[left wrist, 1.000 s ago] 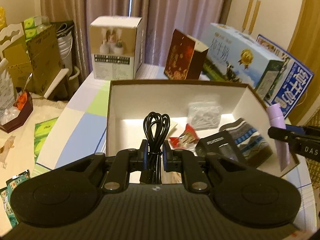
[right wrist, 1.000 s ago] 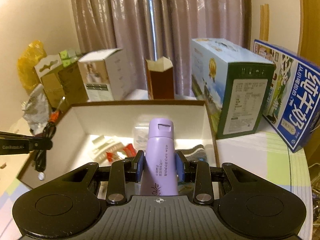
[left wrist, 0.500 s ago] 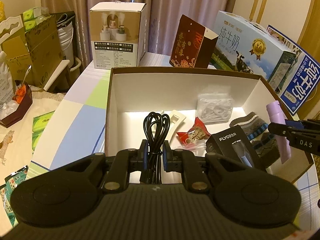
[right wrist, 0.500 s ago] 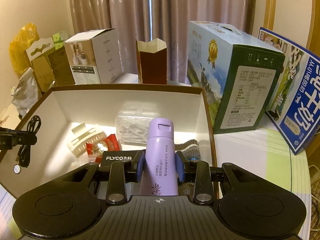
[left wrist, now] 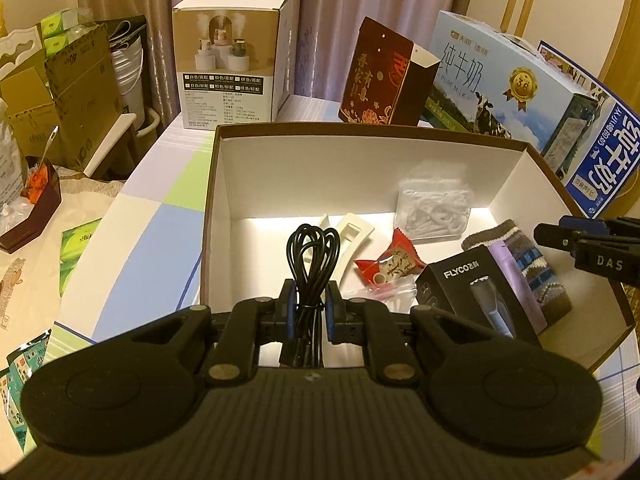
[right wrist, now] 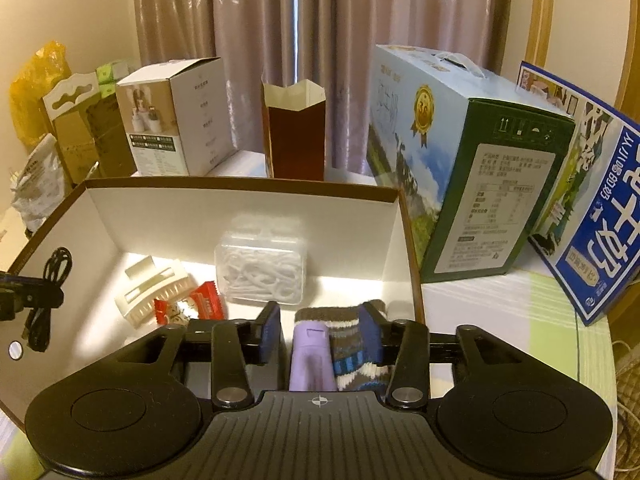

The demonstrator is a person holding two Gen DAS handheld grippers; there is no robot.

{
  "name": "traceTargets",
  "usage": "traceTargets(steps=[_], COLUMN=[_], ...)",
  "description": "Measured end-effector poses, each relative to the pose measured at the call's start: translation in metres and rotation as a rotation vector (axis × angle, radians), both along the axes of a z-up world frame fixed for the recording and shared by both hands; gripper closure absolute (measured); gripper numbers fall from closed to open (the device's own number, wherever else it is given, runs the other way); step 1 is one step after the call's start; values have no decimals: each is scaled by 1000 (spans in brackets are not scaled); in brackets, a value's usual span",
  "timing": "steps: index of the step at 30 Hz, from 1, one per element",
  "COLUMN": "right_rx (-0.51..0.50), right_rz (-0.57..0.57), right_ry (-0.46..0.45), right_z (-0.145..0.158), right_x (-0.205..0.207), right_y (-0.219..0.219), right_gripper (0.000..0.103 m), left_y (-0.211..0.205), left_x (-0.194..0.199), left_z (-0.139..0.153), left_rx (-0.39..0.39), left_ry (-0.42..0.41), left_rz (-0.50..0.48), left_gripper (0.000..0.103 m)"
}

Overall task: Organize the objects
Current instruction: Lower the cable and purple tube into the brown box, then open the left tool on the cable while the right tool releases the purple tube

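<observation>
My left gripper (left wrist: 310,296) is shut on a coiled black cable (left wrist: 313,254), held above the near left part of the open white-lined box (left wrist: 304,168). My right gripper (right wrist: 322,326) stands open over the box's right end. Between and below its fingers lies a purple bottle (right wrist: 311,354) beside a striped knitted sock (right wrist: 356,350). In the left wrist view the purple bottle (left wrist: 516,280) rests between the black FLYCO box (left wrist: 472,292) and the sock (left wrist: 532,264). The box also holds a cream hair clip (left wrist: 352,236), a red candy (left wrist: 390,266) and a clear case of floss picks (right wrist: 260,270).
Behind the box stand a white humidifier carton (left wrist: 230,62), a dark red bag (left wrist: 376,78), a blue milk carton (right wrist: 460,160) and a blue-white carton (right wrist: 592,216). Cardboard boxes and bags (left wrist: 52,92) crowd the left side. Green packets (left wrist: 76,248) lie beside the table's left edge.
My right gripper opened and let go of the purple bottle, which now lies in the box beside the sock. My left gripper moved forward over the box, still holding the cable.
</observation>
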State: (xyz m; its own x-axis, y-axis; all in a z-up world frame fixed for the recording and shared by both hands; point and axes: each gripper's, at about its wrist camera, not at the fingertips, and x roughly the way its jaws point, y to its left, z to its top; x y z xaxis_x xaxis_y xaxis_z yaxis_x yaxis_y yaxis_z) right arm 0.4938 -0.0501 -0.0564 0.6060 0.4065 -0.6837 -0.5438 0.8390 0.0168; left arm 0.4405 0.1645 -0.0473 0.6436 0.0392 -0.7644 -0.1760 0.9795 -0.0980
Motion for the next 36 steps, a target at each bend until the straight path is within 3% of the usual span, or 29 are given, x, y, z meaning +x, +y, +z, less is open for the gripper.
traceTargets(steps=[16,22,27,34,36], right_rx=[21,32,43,59,62], right_rz=[-12,-13,-12,-10,-13], right_ry=[29,26,23,29,27], right_z=[-1,4,7,11,13], right_x=[-10,-14,-20,-30,-33], right_y=[-11,-14,-15,-19,-20], right_gripper=[51,45,34,22,18], left_y=[-3,-2,-2,-6,-8], left_x=[6,4,0,-9,-11], left_z=[-5,-1,1,6,8], left_rx=[2,10,14,14,9], left_ry=[14,2,5,-4,0], left_rz=[-12,-7,-12,-22,-31], left_gripper=[89,67,49,36,24])
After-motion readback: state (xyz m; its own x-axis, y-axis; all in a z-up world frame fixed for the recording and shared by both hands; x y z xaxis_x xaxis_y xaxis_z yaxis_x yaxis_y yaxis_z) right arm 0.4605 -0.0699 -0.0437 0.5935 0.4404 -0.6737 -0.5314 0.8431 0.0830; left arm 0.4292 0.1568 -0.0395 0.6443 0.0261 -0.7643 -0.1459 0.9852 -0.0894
